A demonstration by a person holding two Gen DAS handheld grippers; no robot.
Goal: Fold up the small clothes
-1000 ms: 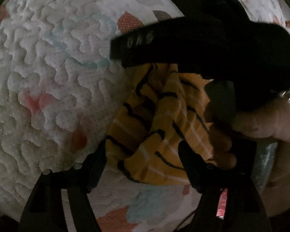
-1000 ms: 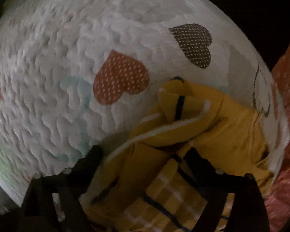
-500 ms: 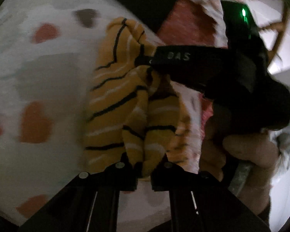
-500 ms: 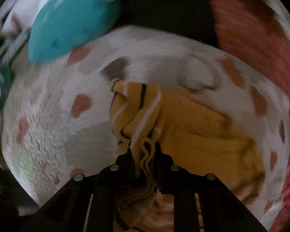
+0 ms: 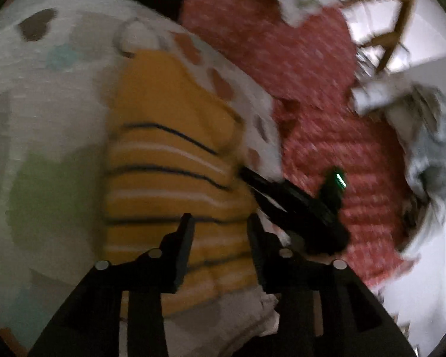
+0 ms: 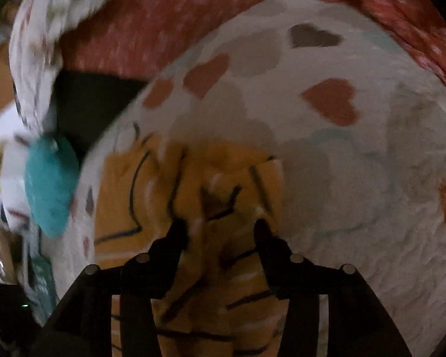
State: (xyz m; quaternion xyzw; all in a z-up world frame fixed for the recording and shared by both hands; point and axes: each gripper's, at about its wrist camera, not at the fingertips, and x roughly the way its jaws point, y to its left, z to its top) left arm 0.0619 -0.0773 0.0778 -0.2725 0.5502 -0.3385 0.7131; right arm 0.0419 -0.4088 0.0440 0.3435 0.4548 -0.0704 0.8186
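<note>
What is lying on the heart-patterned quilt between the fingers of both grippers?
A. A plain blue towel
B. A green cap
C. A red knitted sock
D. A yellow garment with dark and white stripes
D: the yellow striped garment lies spread on the white heart-patterned quilt, with the open left gripper and open right gripper over it.

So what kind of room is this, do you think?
Probably a bedroom or a child's room: a quilt printed with hearts, a red blanket beyond it, and a striped yellow garment laid out for folding.
</note>
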